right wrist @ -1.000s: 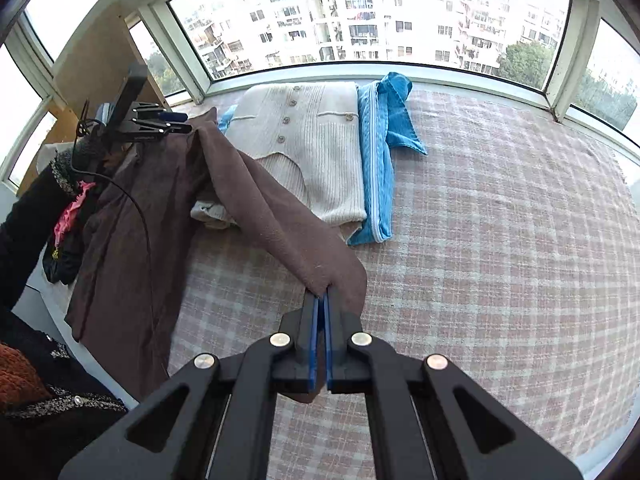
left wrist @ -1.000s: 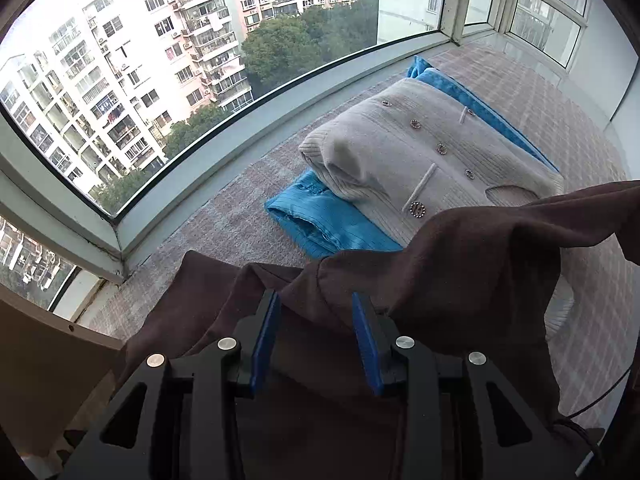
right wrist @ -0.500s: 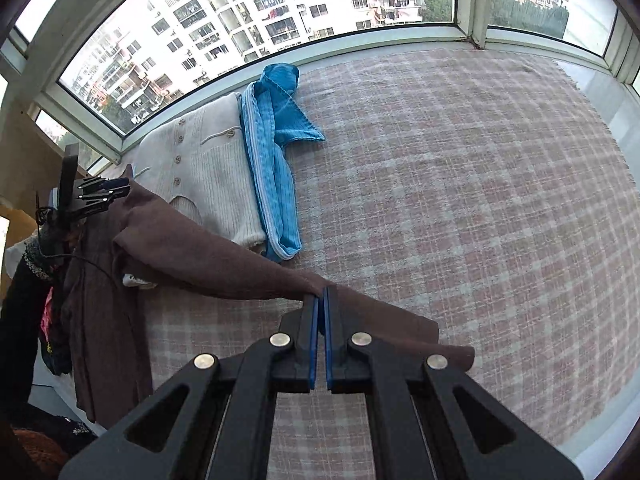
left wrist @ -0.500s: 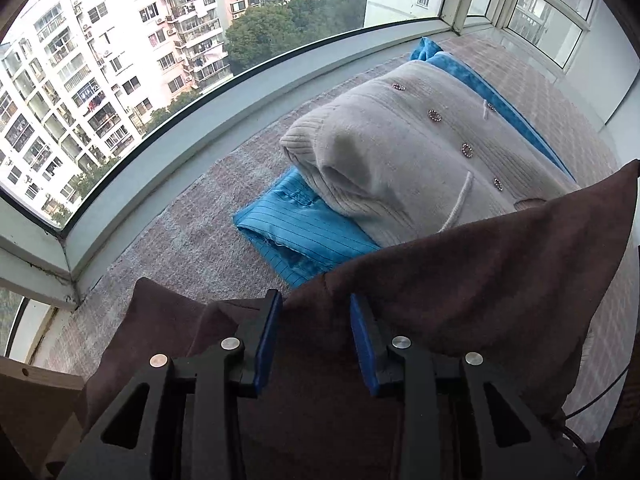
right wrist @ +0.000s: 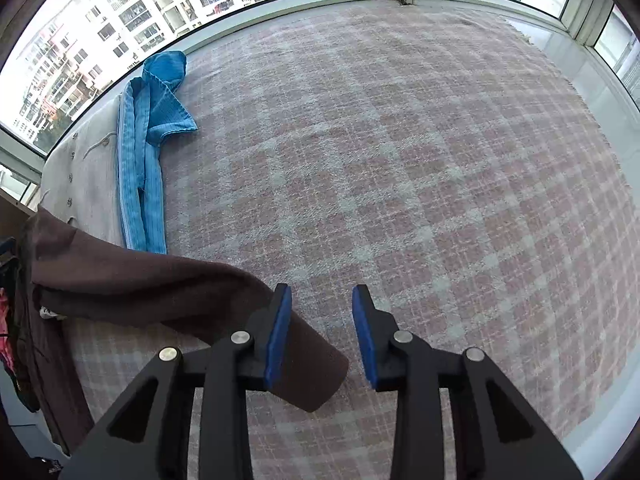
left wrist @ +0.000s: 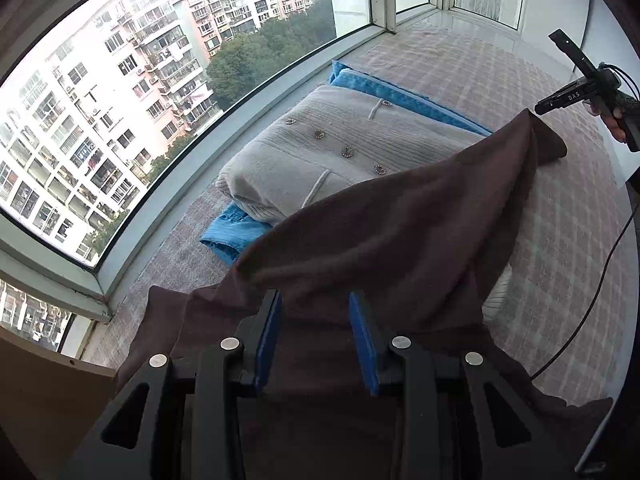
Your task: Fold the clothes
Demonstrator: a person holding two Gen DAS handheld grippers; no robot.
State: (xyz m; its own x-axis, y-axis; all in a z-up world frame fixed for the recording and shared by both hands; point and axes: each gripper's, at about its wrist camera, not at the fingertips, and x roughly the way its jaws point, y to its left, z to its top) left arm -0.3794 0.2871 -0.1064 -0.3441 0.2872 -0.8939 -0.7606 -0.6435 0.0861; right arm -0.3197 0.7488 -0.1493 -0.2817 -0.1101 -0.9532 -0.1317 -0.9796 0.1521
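My right gripper (right wrist: 320,320) is opening — the brown top's (right wrist: 140,284) sleeve lies flat on the near blanket (right wrist: 400,160). My left gripper (left wrist: 314,328) pinches its bunched body at half width, keeping it off the folded pile (left wrist: 320,152).

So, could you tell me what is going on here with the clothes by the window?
A person with a tool in each hand is laying out a brown garment on the checked cloth to fold it. The left tool has a bunch of the garment between its pads. The right tool is opening, and the sleeve end lies loose on the cloth beneath it. Beside them, a grey cardigan sits folded on top of a blue garment.
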